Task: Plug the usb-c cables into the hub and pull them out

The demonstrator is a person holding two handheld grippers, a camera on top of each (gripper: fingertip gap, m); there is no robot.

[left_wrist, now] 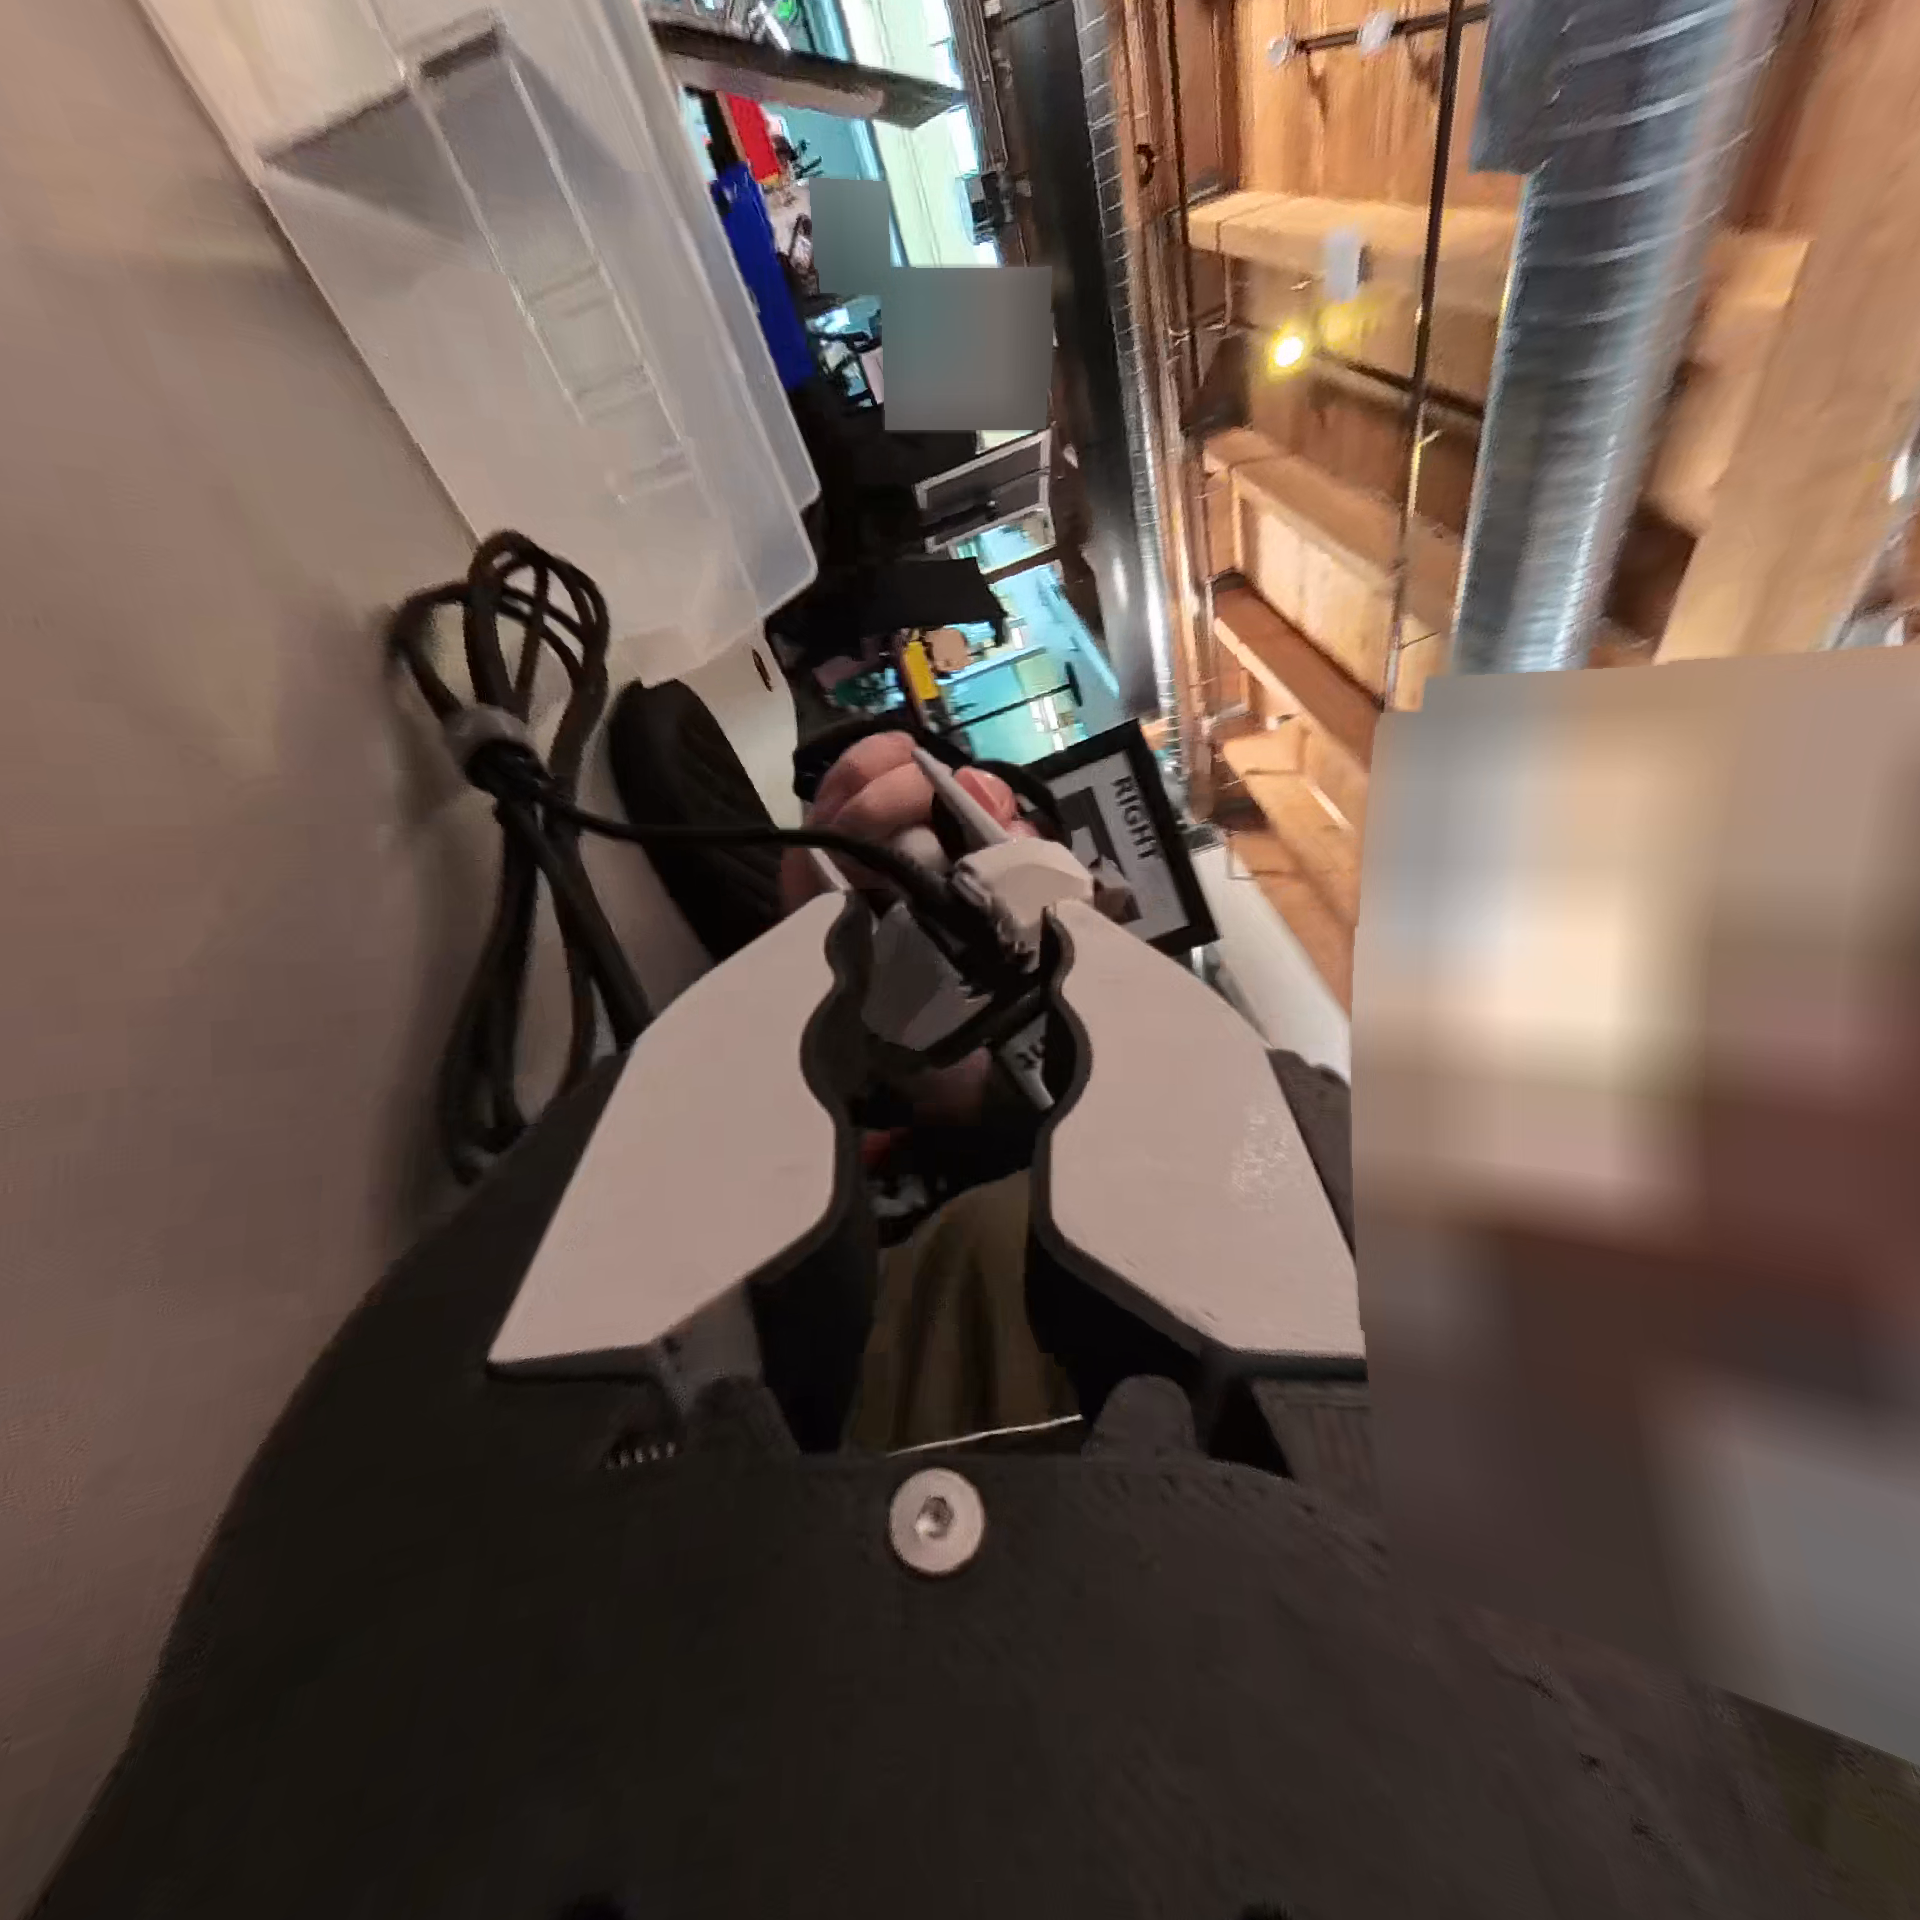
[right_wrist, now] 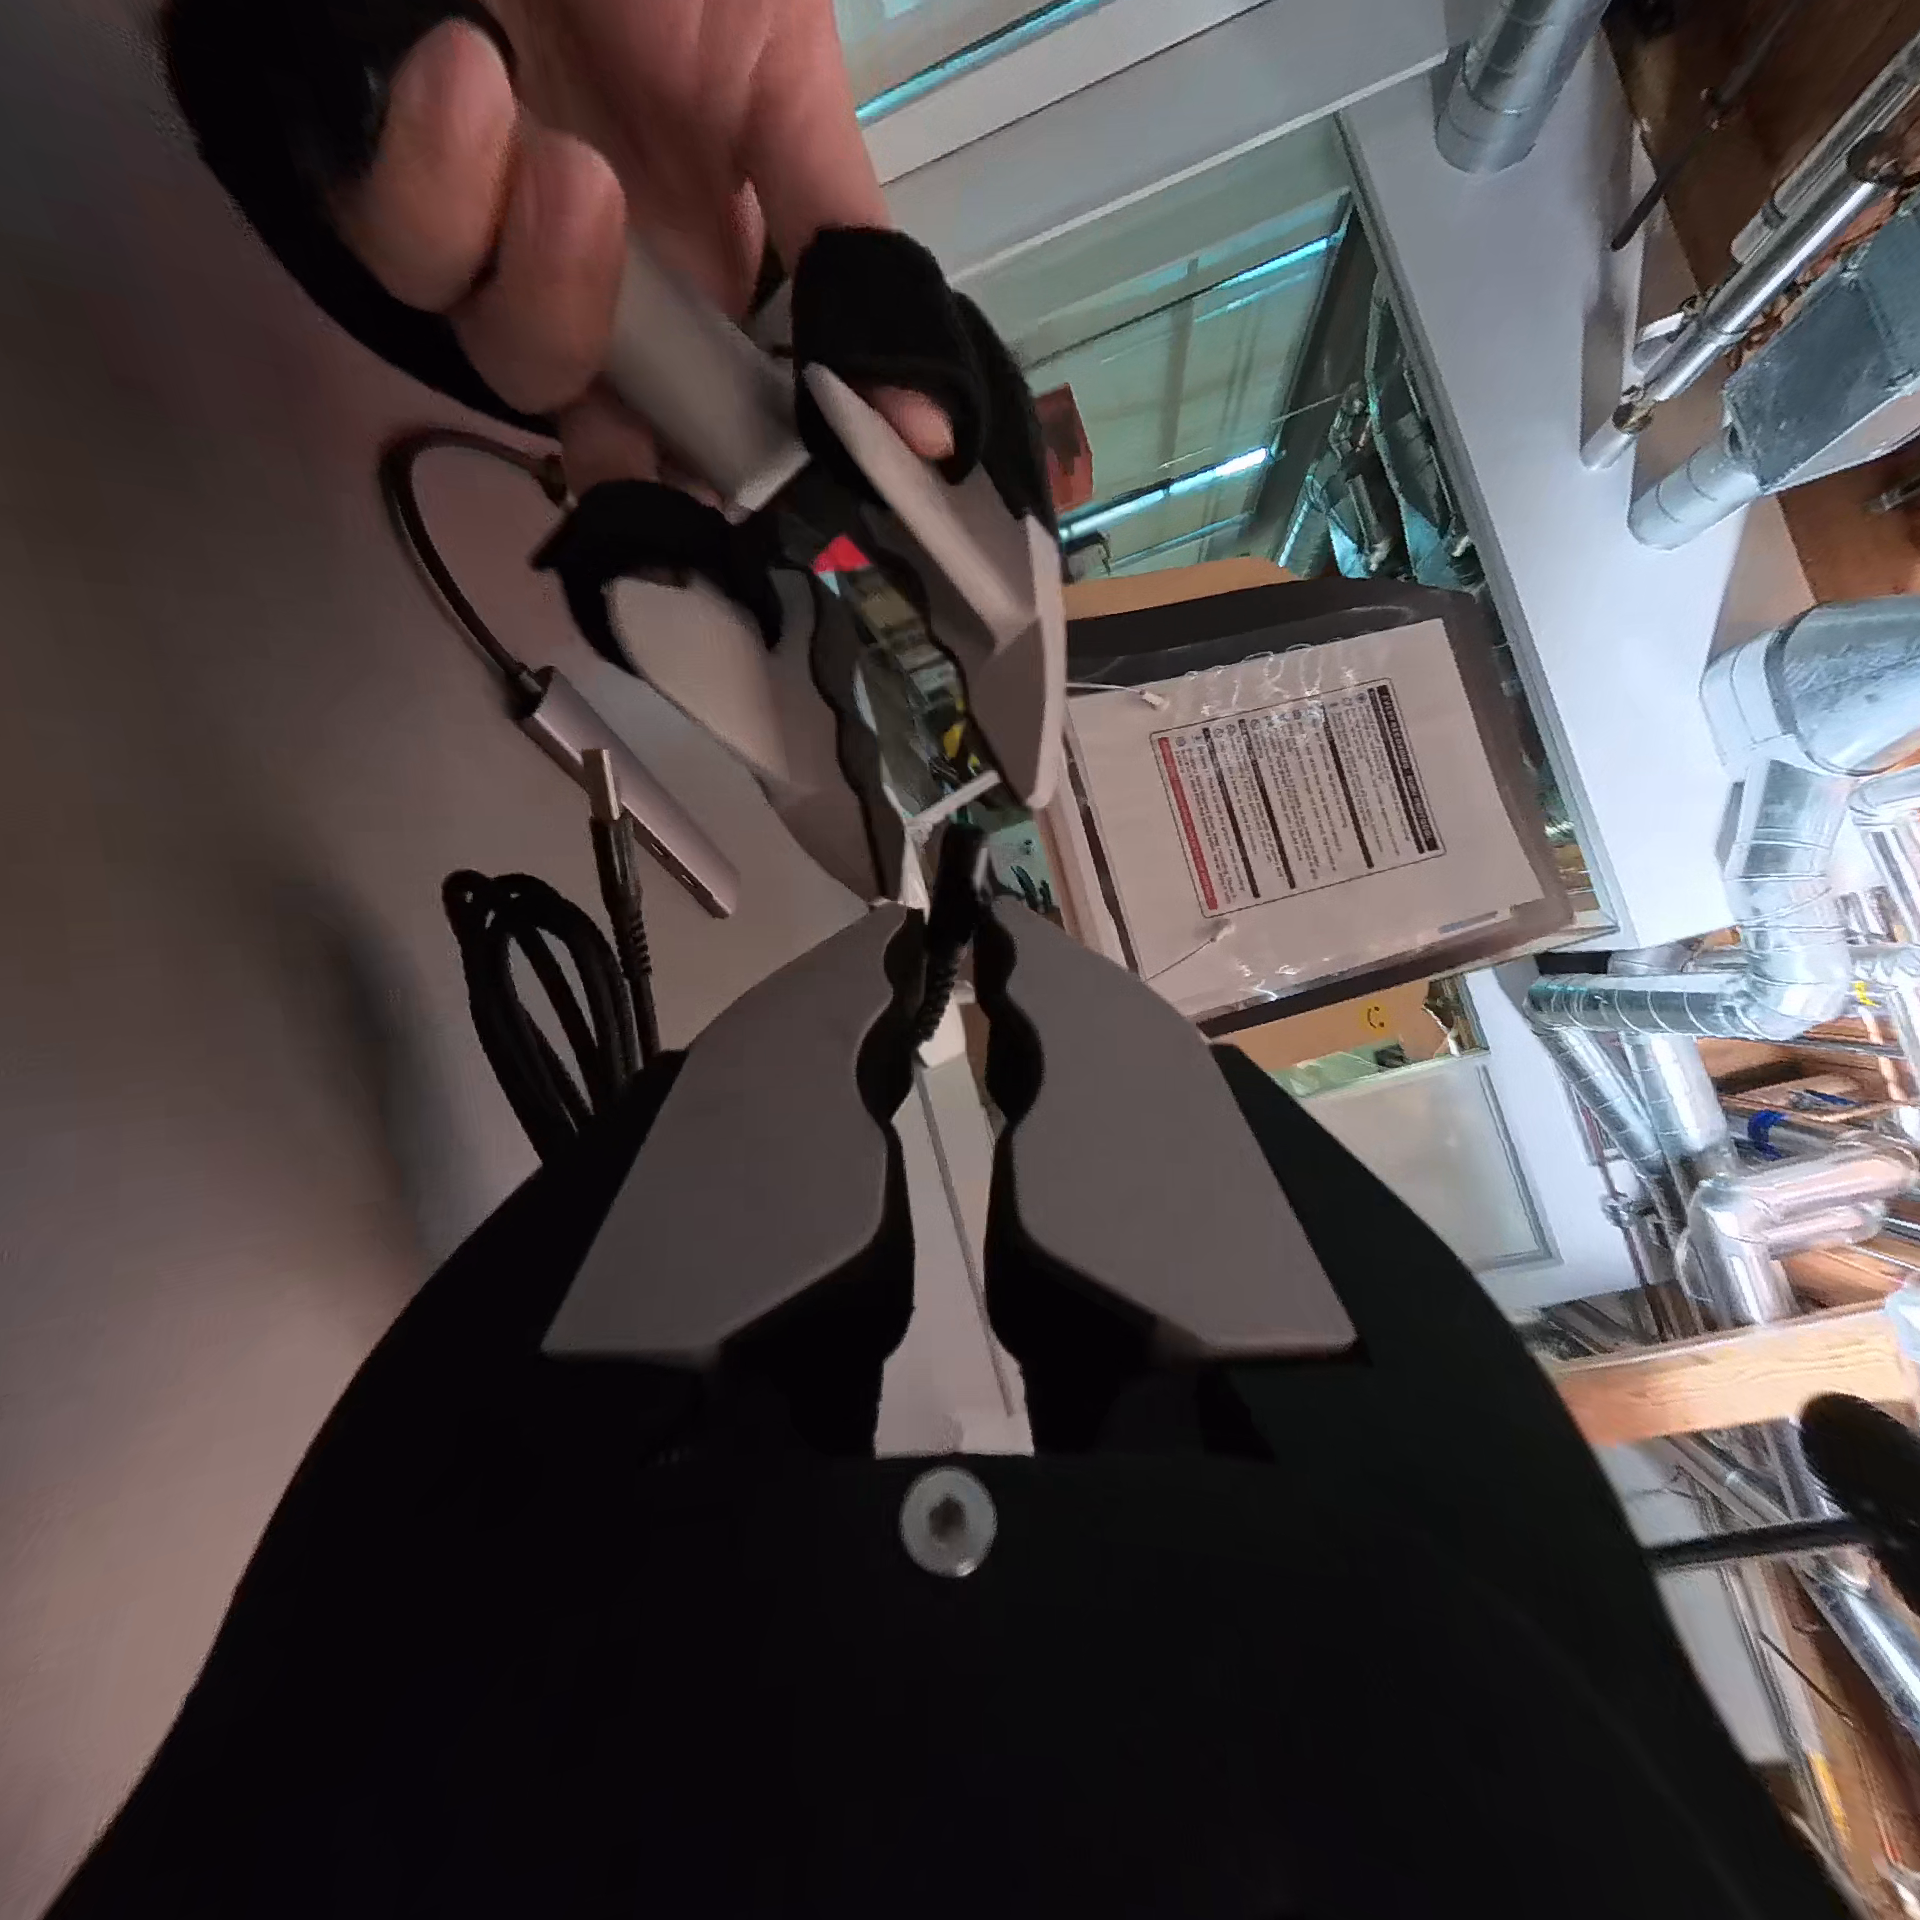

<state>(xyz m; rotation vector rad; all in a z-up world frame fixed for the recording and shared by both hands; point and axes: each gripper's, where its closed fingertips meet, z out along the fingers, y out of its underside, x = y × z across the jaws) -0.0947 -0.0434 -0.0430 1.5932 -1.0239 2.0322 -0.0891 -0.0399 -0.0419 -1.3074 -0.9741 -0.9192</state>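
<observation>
My right gripper (right_wrist: 940, 925) is shut on the black plug (right_wrist: 948, 951) of a black cable; in the left wrist view that cable (left_wrist: 727, 831) runs to it from a coiled bundle (left_wrist: 509, 748). My left gripper (left_wrist: 951, 940) meets it tip to tip in the air, also seen in the right wrist view (right_wrist: 935, 831). Its jaws stand a little apart around a white connector (left_wrist: 1023, 1049) whose shape is hard to make out. The silver hub (right_wrist: 665, 831) lies on the pale table with a braided cable's metal plug (right_wrist: 603, 779) at its side.
A clear plastic bin (left_wrist: 540, 312) stands on the table (left_wrist: 208, 623) beyond the cable bundle. A person's hand (right_wrist: 582, 187) holds the left gripper. A dark round pad (left_wrist: 686, 810) lies near the bundle. Shelves and metal ducts fill the background. The tips of both grippers are at nearly the same place.
</observation>
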